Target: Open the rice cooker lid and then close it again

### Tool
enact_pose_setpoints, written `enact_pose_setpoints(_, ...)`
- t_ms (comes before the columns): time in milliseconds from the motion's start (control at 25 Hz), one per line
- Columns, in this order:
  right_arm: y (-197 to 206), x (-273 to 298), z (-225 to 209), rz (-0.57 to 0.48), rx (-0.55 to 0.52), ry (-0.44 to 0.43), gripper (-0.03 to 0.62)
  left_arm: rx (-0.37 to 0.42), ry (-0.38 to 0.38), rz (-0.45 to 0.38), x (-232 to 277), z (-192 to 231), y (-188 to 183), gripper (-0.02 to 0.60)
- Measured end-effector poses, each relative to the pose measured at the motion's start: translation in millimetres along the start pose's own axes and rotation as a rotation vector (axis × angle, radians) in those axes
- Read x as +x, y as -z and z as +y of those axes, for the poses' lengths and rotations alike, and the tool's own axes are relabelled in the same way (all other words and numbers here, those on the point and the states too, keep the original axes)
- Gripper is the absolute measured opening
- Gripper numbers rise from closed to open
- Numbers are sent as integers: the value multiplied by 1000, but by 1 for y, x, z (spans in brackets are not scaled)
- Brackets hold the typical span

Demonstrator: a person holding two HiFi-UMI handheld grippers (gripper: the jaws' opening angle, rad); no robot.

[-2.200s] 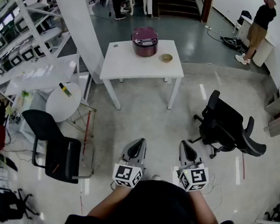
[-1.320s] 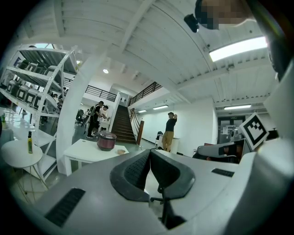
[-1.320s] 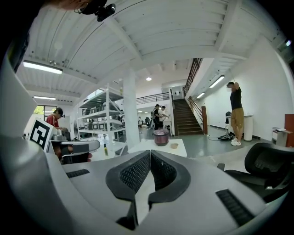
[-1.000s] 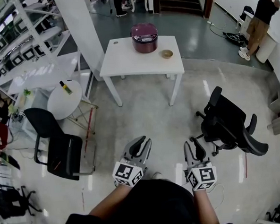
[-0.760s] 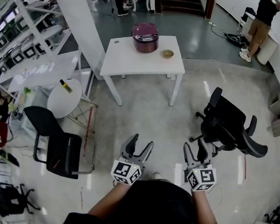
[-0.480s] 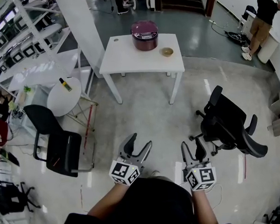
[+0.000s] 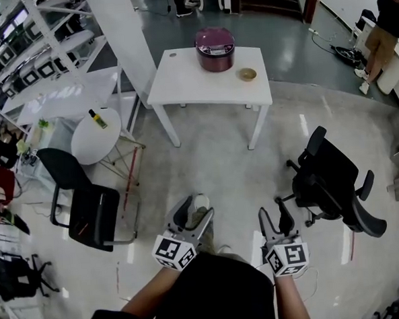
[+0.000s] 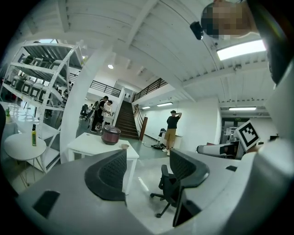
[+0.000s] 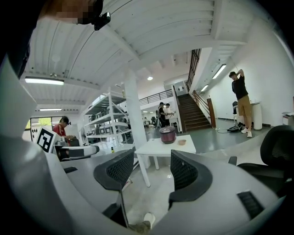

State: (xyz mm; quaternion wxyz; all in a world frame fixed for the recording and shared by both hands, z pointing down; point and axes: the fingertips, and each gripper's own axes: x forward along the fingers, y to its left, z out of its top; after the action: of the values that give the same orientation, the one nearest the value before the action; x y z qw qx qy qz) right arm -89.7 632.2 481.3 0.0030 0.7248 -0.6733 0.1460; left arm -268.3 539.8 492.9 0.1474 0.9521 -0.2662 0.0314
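Rice cooker (image 7: pixel 214 40) on the desk (image 7: pixel 181 82) is well off at 12 o'clock. Left claw (image 7: pixel 191 213) and right claw (image 7: pixel 275 218) have just opened wide, both empty, neither really nearer.

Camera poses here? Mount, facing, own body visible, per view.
Head view: on the person's head, steeply down at floor, white table and rice cooker; shows forearms, left gripper, right gripper.
Left gripper view: on the left gripper, roughly level toward table and black office chair; shows its jaws, just opened, nothing between.
Right gripper view: on the right gripper, roughly level toward table; shows its jaws, just opened, empty.
Shared: all three see the rice cooker, far off.
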Motion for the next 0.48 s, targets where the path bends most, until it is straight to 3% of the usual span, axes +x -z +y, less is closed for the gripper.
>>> enact_pose_setpoints(240, -1, 34, -14, 27, -7, 18, 219, -7, 72, 17, 52, 17, -4, 272)
enact_pose_setpoints(480, -14, 103, -42, 31, -23, 75, 221, 19, 97, 6, 126, 65, -19, 270)
